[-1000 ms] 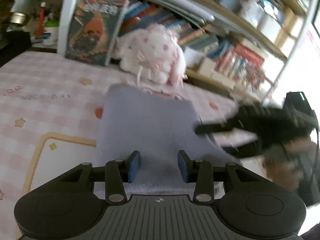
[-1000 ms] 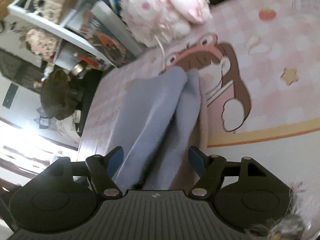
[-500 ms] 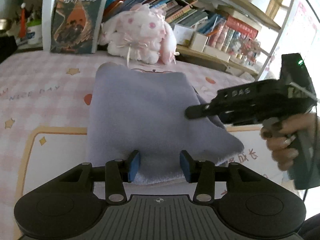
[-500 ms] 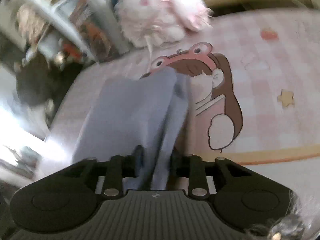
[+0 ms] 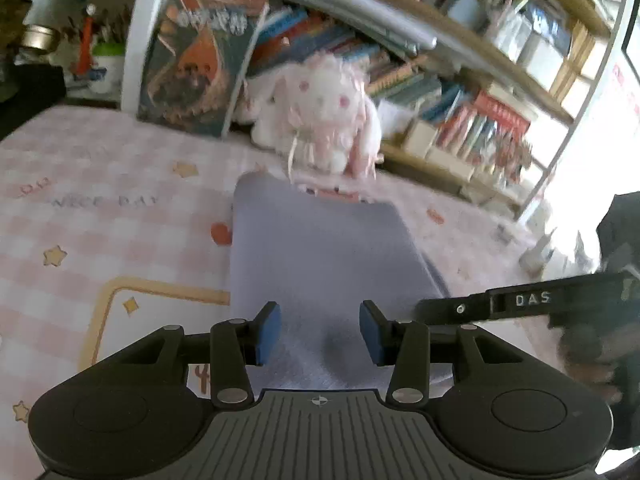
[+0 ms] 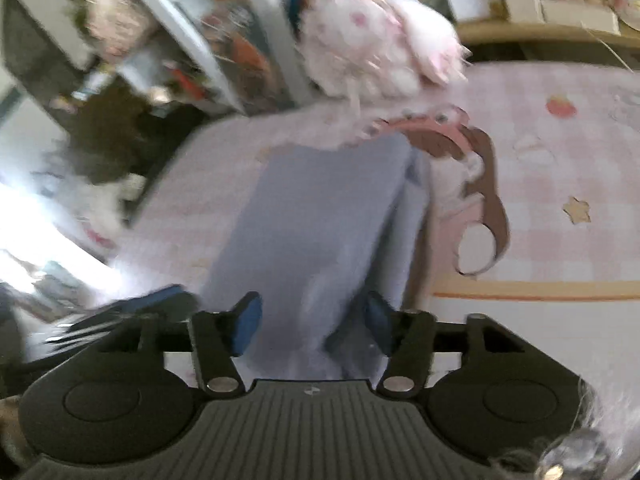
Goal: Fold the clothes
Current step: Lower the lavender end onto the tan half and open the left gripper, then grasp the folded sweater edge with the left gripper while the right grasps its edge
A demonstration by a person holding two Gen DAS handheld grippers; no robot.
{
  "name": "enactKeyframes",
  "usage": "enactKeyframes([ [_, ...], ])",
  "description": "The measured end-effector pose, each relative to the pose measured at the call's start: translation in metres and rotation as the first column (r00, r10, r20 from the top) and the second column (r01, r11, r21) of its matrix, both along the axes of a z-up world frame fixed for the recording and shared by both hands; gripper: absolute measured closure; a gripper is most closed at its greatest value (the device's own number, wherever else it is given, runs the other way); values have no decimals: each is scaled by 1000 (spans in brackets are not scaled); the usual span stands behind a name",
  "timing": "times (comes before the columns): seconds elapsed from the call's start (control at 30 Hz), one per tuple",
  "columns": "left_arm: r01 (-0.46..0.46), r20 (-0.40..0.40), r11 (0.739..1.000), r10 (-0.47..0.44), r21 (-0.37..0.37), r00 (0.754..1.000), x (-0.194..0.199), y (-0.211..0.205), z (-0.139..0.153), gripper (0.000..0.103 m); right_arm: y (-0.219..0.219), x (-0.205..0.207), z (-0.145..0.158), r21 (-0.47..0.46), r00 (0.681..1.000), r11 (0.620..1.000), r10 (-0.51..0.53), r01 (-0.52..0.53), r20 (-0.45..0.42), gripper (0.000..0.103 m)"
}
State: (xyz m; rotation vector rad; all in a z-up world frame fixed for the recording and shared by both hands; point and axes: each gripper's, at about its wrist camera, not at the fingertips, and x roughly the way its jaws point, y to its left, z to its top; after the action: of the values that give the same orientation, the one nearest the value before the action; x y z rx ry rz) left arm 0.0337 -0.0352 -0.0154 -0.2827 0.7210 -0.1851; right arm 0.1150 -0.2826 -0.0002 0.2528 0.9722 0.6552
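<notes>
A folded pale blue cloth [image 5: 320, 248] lies on the pink checked cover [image 5: 100, 220], its near edge running under my left gripper [image 5: 320, 330]. That gripper's blue pads stand apart on either side of the flat cloth without pressing it. In the right wrist view the cloth [image 6: 312, 216] rises in a bunched fold into my right gripper [image 6: 312, 320]. Its jaws are closing and the fold fills the gap between the pads. The right gripper's finger [image 5: 452, 309] reaches the cloth's near right corner, held by a blurred hand [image 5: 588, 360].
A white and pink plush rabbit [image 5: 320, 116] sits just past the cloth's far edge, in front of a bookshelf [image 5: 480, 120]. A large book [image 5: 196, 64] leans at the back left. The cover carries a cartoon print [image 6: 484, 200] right of the cloth.
The right jaws came in from wide apart onto the cloth's fold. In the left wrist view the right gripper has dropped low toward the cloth's near right corner. Both views have swung.
</notes>
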Motion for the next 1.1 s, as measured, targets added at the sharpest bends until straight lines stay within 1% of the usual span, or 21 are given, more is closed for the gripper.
enactKeyframes([
  [0.03, 2, -6, 1000, -2, 12, 1000, 1, 0, -3, 59, 4, 0, -1, -21, 1000, 1000, -7, 7, 3, 91],
  [0.07, 4, -12, 1000, -4, 24, 1000, 2, -1, -5, 59, 9, 0, -2, -40, 1000, 999, -12, 12, 11, 92],
  [0.1, 6, -19, 999, -6, 35, 1000, 3, -1, -8, 59, 5, -14, 10, 18, 995, 999, 25, -27, 101, 92],
  [0.17, 11, -34, 1000, -11, -4, 999, 3, 4, -12, 59, -5, -32, 26, 149, 979, 983, 76, -105, 189, 94],
  [0.2, 24, -41, 1000, -24, -9, 999, 3, 5, -13, 59, -12, -34, 23, 174, 988, 981, 62, -87, 143, 94],
  [0.27, 50, -53, 999, -51, -20, 997, 3, 6, -17, 59, -23, -26, -4, 112, 999, 993, -42, 40, 18, 95],
  [0.33, 69, -54, 998, -68, 11, 996, 3, 4, -14, 59, -31, -14, -37, 44, 986, 988, -144, 148, -82, 96],
  [0.4, 74, -47, 997, -73, 12, 996, 2, 8, -8, 58, -31, -16, -41, 72, 983, 982, -170, 175, -72, 95],
  [0.43, 63, -34, 998, -63, 9, 997, 0, 13, -5, 58, -28, -17, -37, 52, 985, 985, -164, 167, -56, 95],
  [0.47, 47, -22, 999, -47, -5, 999, 0, 20, -2, 52, -25, -18, -32, 31, 986, 987, -159, 160, -40, 93],
  [0.5, 32, -11, 999, -32, -18, 999, 0, 28, 0, 44, -24, -20, -26, 13, 985, 985, -171, 171, -34, 84],
  [0.53, 16, -1, 999, -16, -33, 1000, 0, 35, 2, 39, -24, -21, -21, -5, 983, 983, -182, 182, -28, 76],
  [0.6, -11, -18, 997, 10, -81, 1000, 9, 51, -1, 27, -24, -26, -11, -26, 979, 979, -204, 204, 6, 37],
  [0.63, -16, -46, 994, 12, -105, 999, 16, 57, -5, 26, -23, -26, -7, -35, 979, 978, -204, 204, 20, 33],
  [0.73, 8, -121, 987, -28, -159, 992, 36, 64, -19, 25, -14, -19, -12, -69, 977, 975, -211, 209, -17, 32],
  [0.8, 33, -159, 981, -64, -193, 985, 49, 66, -29, 25, -10, -13, -21, -98, 967, 967, -244, 237, -74, 32],
  [0.9, 57, -204, 958, -118, -283, 972, 64, 65, -44, 25, -12, -14, -35, -66, 948, 960, -278, 271, -157, 33],
  [0.97, 56, -228, 943, -136, -328, 964, 71, 63, -51, 25, -9, -12, -42, -41, 935, 955, -295, 293, -199, 36],
  [1.0, 52, -243, 937, -143, -346, 959, 74, 61, -54, 28, -8, -11, -45, -29, 928, 952, -303, 304, -219, 37],
  [1.07, 35, -247, 940, -125, -340, 961, 76, 55, -55, 31, -4, -8, -47, -13, 923, 947, -315, 320, -221, 40],
  [1.1, 27, -249, 942, -116, -336, 962, 77, 52, -55, 40, -2, -7, -45, -18, 927, 949, -311, 315, -211, 45],
])
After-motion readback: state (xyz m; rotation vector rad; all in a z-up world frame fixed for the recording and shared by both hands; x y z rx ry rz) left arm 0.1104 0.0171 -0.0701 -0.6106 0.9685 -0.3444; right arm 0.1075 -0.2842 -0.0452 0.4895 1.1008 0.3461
